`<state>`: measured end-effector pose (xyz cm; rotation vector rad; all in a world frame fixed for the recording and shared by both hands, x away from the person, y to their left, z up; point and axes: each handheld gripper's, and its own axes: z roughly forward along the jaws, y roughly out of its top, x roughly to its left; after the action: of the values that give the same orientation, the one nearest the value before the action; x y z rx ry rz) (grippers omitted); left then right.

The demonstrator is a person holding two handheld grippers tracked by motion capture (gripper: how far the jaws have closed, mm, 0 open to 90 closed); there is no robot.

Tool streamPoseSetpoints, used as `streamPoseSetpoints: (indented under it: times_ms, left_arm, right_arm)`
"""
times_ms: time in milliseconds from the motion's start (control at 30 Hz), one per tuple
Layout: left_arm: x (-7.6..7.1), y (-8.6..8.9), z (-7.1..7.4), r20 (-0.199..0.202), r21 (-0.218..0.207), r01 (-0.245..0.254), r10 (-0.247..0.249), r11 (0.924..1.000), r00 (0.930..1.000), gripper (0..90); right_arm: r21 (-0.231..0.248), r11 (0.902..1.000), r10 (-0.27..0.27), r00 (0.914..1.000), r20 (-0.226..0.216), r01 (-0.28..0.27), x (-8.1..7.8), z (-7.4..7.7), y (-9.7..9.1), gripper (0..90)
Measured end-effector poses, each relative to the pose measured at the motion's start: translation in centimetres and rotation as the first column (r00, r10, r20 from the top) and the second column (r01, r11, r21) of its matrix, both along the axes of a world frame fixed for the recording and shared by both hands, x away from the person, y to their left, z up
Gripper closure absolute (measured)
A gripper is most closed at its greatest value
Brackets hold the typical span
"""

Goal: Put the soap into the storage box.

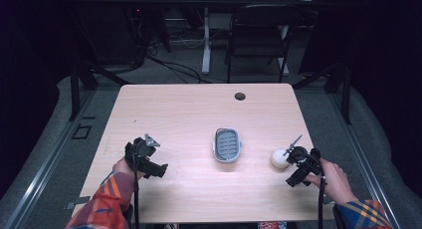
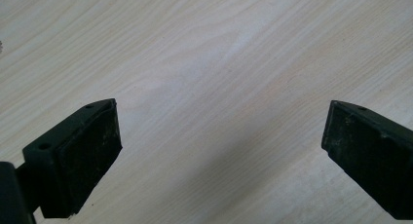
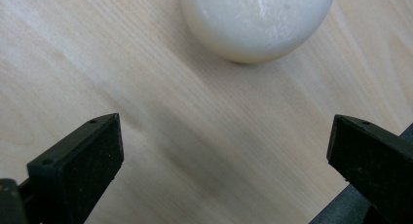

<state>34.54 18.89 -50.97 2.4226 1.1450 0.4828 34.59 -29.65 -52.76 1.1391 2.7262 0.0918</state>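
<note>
Soap (image 1: 279,159): off-white, smooth, rounded lump with a faint gloss and some pale scuffing on top, sitting on the table (image 1: 189,109) near its right edge, well right of the grey tray (image 1: 227,145); in the right gripper view it looks nearly round (image 3: 255,19), so no clear long axis or pointing direction that I can tell. Right gripper (image 1: 297,157) is just beside the soap, jaws wide apart and holding nothing, soap ahead of the tips, not between them. Left gripper (image 1: 141,150) hovers over bare wood at the table's left, jaws also wide apart and empty.
</note>
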Motion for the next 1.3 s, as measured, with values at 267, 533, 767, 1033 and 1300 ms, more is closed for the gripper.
streamPoseSetpoints:
  times_ms: [267, 533, 767, 1033, 1300]
  left_arm:
    - [0.0, 0.0, 0.0, -0.010, 0.001, 0.005, -0.005, 1.0000, 0.9999, 0.9]
    - [0.0, -0.1, -0.1, -0.008, 0.007, 0.003, -0.003, 1.0000, 1.0000, 0.9]
    - [0.0, -0.1, -0.2, -0.010, 0.004, 0.003, -0.003, 1.0000, 0.9999, 0.9]
    - [0.0, -0.2, -0.2, -0.007, 0.005, 0.005, -0.005, 1.0000, 1.0000, 0.8]
    - [0.0, -0.2, -0.2, -0.010, 0.009, 0.009, -0.009, 0.9999, 0.9999, 0.8]
  right_arm:
    - [0.028, 0.9996, 0.004, 0.9998, 0.021, -0.005, 0.9, -0.1, 0.6, 0.0]
    - [0.028, 0.9996, -0.001, 0.9999, 0.014, 0.000, 2.0, 0.3, 0.4, 0.0]
    - [0.067, 0.9974, -0.029, 0.9991, 0.030, 0.027, 2.7, 0.3, 0.1, 0.0]
    - [0.083, 0.9955, -0.049, 0.9984, 0.028, 0.047, 3.7, 0.2, 0.3, 0.0]
    - [0.085, 0.9958, -0.034, 0.9994, 0.010, 0.033, 4.4, 0.1, 1.1, 0.0]
